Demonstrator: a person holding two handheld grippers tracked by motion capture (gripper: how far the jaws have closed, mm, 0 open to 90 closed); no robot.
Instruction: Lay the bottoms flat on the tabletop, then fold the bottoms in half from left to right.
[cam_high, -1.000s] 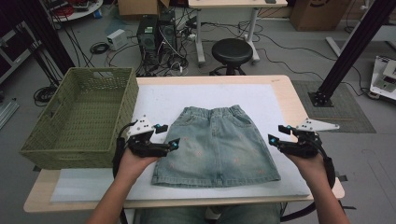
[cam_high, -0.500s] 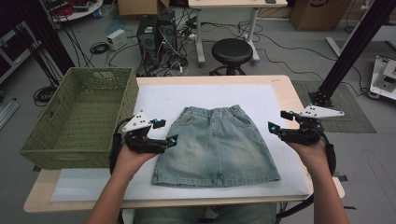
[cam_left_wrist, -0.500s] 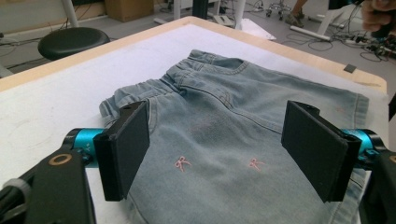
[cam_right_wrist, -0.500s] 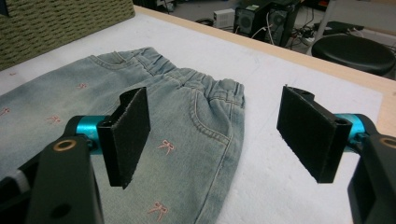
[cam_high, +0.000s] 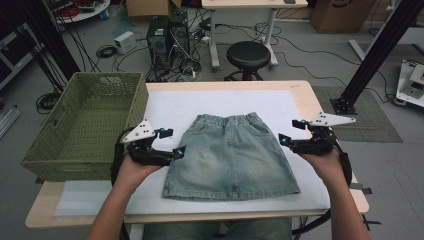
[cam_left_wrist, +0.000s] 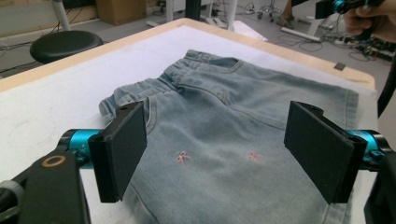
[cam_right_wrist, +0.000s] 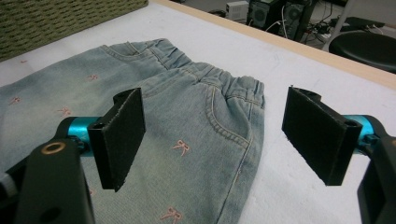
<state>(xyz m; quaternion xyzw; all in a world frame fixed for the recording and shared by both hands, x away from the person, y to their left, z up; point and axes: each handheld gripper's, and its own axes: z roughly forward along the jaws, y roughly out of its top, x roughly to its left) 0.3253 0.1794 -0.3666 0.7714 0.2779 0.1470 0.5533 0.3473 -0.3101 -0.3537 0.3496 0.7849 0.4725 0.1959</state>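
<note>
A light-blue denim skirt (cam_high: 232, 155) with small pink bows lies flat on the white mat (cam_high: 225, 100), waistband toward the far side. My left gripper (cam_high: 175, 141) hovers at the skirt's left edge. It is open, and its jaws have just been opening with nothing between them. In the left gripper view the gripper (cam_left_wrist: 224, 154) looks across the skirt (cam_left_wrist: 219, 107). My right gripper (cam_high: 289, 132) hovers at the skirt's right edge. It is open too, its jaws just widened around nothing. From the right gripper view, that gripper (cam_right_wrist: 219, 140) faces the skirt's (cam_right_wrist: 187, 93) waistband and pocket.
A green woven basket (cam_high: 85, 160) stands on the table's left end, close to my left hand. A black stool (cam_high: 248, 52), computer cases and cables sit on the floor beyond the far edge. Bare mat surrounds the skirt.
Both pairs of jaws stand wider than a second ago. The hands have shifted slightly toward the far side. The skirt lies as before.
</note>
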